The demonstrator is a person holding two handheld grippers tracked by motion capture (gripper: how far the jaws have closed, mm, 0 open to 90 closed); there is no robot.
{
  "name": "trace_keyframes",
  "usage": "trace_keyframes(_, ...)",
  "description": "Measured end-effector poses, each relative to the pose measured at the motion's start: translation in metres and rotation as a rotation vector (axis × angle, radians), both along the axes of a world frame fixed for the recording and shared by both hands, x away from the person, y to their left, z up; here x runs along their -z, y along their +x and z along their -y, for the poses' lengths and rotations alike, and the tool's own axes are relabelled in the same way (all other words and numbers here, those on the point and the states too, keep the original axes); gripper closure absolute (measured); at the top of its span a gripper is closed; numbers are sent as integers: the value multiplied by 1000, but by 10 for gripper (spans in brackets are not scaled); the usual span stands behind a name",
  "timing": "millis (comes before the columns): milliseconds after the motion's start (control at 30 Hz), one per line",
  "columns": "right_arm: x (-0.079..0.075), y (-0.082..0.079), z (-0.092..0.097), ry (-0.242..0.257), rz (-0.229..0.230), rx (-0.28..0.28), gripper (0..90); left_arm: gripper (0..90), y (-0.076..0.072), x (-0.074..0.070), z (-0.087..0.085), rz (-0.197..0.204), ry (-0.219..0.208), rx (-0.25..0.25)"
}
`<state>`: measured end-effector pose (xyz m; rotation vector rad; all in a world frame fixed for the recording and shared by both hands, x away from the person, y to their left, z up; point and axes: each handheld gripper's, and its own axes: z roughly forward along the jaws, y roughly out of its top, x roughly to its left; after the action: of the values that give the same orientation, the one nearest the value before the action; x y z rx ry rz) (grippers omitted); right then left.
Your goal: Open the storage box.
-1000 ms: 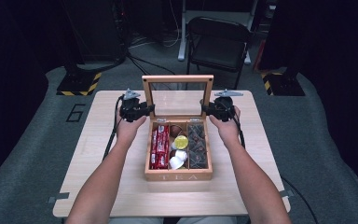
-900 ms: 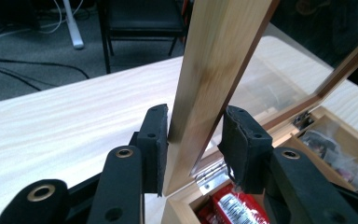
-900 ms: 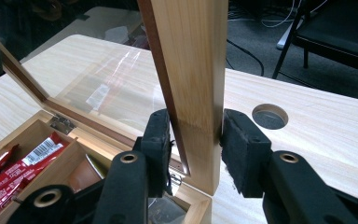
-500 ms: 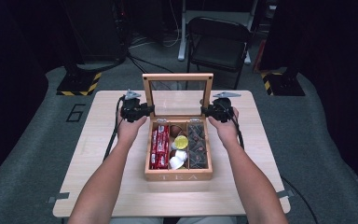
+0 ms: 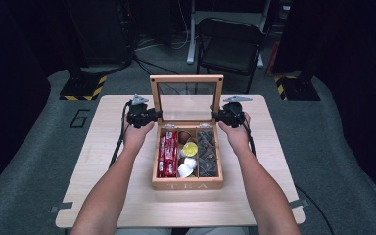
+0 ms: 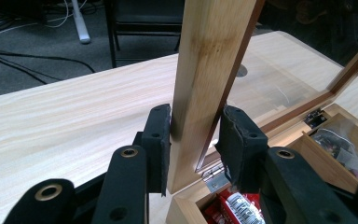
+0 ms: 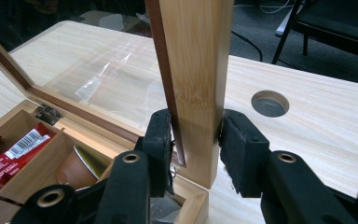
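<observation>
Two grippers pinch the tea box lid (image 5: 186,100), which stands upright at the back of the open tea box (image 5: 187,183) on the surface (image 5: 103,196). Left gripper (image 5: 154,116) holds the left post, right gripper (image 5: 215,116) the right post, jaws squeezing each post from both sides. To shut, the lid must tip forward toward the person.

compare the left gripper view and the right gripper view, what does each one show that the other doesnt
Left gripper view: the left gripper clamped on the lid's left frame post, with a red packet below the jaws.

Right gripper view: the right gripper clamped on the lid's right frame post, a round hole in the table, a brown coffee capsule and red packets in the box.

Both: the upright glass-paned lid, its hinges, the wooden tea box and the light wood table.
</observation>
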<state>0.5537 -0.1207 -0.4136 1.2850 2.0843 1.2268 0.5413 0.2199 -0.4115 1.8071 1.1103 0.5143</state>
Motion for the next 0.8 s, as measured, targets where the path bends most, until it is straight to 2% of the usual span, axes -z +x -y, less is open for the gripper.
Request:
trace_keyframes(133,0,0,0,5,-9,1,641,641,1,1,1,-6,-6,0)
trace_keyframes(200,-1,1,0,6,-16,5,641,643,2,1,-2,-7,8,13)
trace_keyframes(233,-1,1,0,8,-16,6,641,644,2,2,-2,-14,0,10)
trace_keyframes(367,1,3,0,10,-7,11,644,647,3,4,-1,-26,11,6)
trace_keyframes(600,0,6,-1,10,-14,19,647,628,3,4,-3,-41,8,13)
trace_keyframes(633,0,6,-1,11,-18,22,647,624,3,5,-2,-48,-5,9)
trace_keyframes(667,0,7,-1,5,-14,21,647,625,2,5,-3,-46,5,17)
trace_keyframes(733,0,8,-1,15,-24,24,647,627,1,5,-3,-46,-11,16)
trace_keyframes(767,0,9,-2,16,-30,28,648,629,1,5,-5,-36,5,30)
trace_keyframes(800,0,9,-2,15,-32,30,648,632,0,5,-6,-37,-3,32)
